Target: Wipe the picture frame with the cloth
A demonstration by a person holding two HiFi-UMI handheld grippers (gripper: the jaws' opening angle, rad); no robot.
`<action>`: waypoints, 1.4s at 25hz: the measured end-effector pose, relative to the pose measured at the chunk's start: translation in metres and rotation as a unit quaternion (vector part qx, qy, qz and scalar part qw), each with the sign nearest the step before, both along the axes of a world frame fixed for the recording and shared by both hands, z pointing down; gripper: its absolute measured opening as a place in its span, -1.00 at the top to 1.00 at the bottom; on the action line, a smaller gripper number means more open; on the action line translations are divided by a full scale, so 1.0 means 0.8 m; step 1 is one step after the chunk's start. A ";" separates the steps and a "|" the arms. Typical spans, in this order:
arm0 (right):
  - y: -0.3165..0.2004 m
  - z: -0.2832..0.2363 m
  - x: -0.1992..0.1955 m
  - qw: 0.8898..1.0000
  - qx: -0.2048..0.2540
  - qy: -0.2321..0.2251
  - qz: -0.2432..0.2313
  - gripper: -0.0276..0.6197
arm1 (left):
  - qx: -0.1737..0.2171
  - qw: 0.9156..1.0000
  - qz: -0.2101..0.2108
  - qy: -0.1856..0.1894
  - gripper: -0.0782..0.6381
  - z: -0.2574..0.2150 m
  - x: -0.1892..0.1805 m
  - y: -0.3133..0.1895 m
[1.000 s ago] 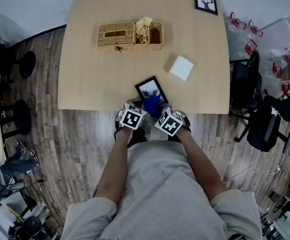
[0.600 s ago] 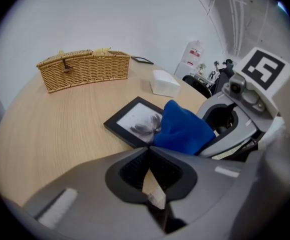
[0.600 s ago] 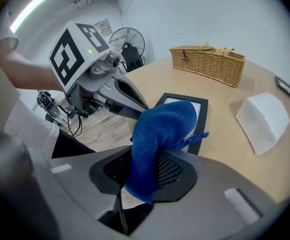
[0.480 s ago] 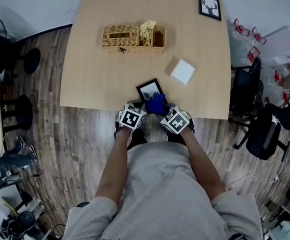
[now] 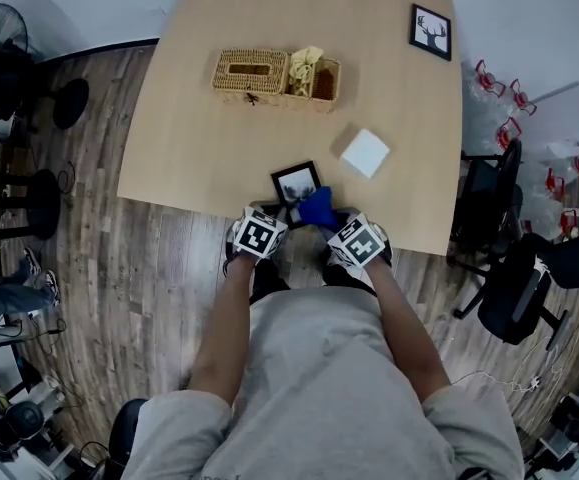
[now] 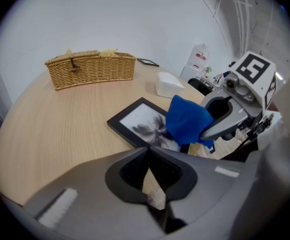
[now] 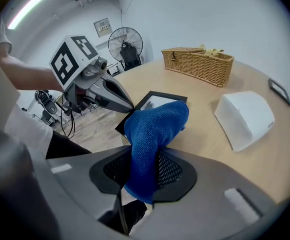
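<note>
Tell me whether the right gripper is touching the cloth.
Touching: the right gripper view shows the right gripper shut on the cloth.

Head view. The surface (image 5: 199,138) fills the upper centre of the frame. A basket (image 5: 274,76) sits on it toward the top, left of centre. A box (image 5: 365,153) lies lower and to the right, apart from the basket. A small frame (image 5: 430,31) lies at the surface's upper right corner, well apart from the rest. The picture frame (image 5: 295,181) lies flat at the lower edge, centre. The cloth (image 5: 318,208) lies over its lower right corner, between the jaws of the right tool (image 5: 334,224). The left tool (image 5: 274,216) is at the lower left corner.
</note>
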State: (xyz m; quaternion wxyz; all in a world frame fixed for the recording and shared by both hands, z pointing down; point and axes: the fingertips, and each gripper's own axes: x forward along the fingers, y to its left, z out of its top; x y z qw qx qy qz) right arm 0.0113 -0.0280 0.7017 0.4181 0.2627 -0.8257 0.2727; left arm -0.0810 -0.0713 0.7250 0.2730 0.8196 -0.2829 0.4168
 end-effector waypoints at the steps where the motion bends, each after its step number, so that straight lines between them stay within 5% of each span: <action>1: -0.002 -0.001 0.005 1.000 0.002 0.003 -0.001 0.59 | 0.000 1.000 -0.004 0.000 0.63 0.000 0.000 0.000; 15: -0.006 0.001 0.072 0.999 0.020 0.034 0.007 0.59 | 0.004 0.997 -0.075 -0.013 0.63 -0.004 -0.003 -0.001; 28: 0.011 -0.013 0.131 0.998 0.043 0.032 -0.017 0.59 | 0.048 0.989 -0.136 -0.036 0.64 -0.011 -0.002 0.003; 35: 0.009 -0.036 0.105 0.997 0.056 0.002 -0.051 0.59 | 0.082 0.970 -0.228 0.006 0.64 -0.060 -0.007 0.042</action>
